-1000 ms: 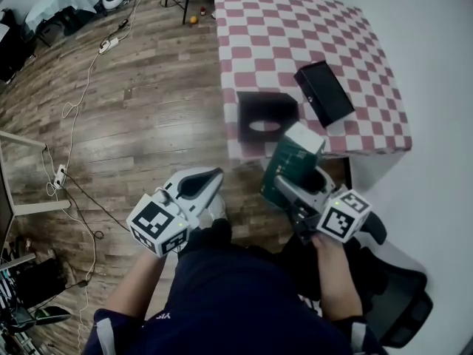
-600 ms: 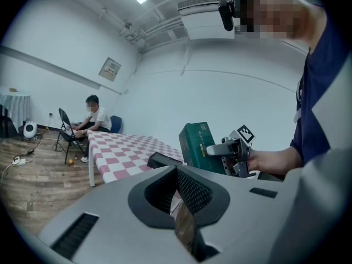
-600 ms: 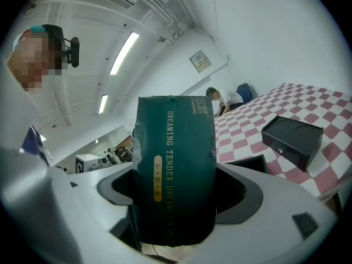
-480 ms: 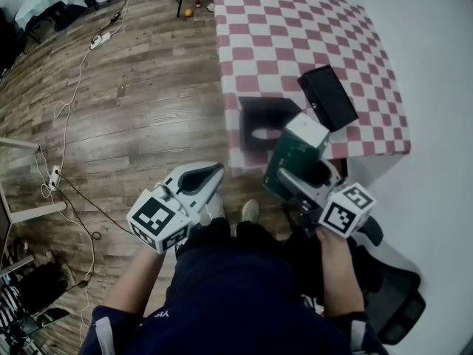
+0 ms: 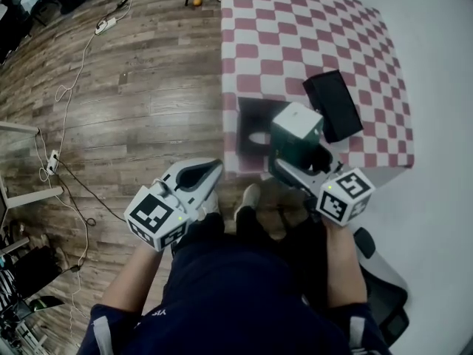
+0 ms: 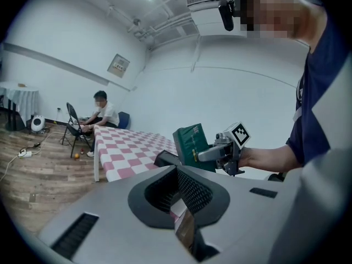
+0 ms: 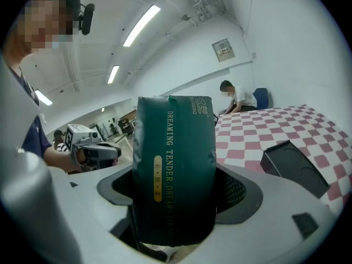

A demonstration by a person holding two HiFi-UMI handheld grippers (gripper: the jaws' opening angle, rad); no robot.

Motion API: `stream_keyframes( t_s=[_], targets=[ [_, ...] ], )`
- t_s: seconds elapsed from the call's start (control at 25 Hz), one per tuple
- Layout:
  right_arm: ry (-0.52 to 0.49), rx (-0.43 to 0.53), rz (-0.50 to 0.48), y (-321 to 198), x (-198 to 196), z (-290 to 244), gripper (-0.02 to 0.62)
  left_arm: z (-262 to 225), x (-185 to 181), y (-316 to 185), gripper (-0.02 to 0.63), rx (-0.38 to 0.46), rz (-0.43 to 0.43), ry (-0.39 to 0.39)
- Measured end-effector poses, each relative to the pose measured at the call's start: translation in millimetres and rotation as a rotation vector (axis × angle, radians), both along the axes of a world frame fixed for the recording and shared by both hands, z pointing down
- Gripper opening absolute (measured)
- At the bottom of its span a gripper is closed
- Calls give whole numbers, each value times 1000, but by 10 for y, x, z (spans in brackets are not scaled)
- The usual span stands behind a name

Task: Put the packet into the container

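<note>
The right gripper's (image 5: pixel 313 170) jaws clamp one glossy green pillow-shaped packet (image 7: pixel 175 169); the left gripper's (image 5: pixel 196 177) jaws meet, empty. Two matte black boxes (image 5: pixel 259 121) (image 5: pixel 334 103) sit on the checked cloth surface (image 5: pixel 295 35).

The right claw (image 5: pixel 297 167) with the green packet (image 5: pixel 295 128) now stands farther forward than a second ago, so the packet hangs no longer over the floor (image 5: pixel 133 109) but over the near edge of the checkered surface (image 5: pixel 295 35), just beside the black container (image 5: pixel 255 120).
</note>
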State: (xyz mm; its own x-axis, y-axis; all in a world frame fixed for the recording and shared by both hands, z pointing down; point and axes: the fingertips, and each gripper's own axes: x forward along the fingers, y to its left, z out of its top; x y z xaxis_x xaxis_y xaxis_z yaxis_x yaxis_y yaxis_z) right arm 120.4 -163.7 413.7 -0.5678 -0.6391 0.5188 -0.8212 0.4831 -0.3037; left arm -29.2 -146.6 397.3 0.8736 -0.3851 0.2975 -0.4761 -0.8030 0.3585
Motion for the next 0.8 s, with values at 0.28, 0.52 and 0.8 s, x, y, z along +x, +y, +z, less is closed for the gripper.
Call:
stream_keyframes(
  t_s=[0.28, 0.52, 0.8],
  targets=[
    [251, -30, -214, -294, 66, 338, 420, 137, 199, -147, 25, -38, -55, -18],
    [478, -41, -424, -403, 53, 666, 420, 187, 318, -283, 25, -53, -93, -23],
    [669, -73, -620, -344, 20, 1077, 420, 273, 347, -363, 25, -73, -132, -26]
  ],
)
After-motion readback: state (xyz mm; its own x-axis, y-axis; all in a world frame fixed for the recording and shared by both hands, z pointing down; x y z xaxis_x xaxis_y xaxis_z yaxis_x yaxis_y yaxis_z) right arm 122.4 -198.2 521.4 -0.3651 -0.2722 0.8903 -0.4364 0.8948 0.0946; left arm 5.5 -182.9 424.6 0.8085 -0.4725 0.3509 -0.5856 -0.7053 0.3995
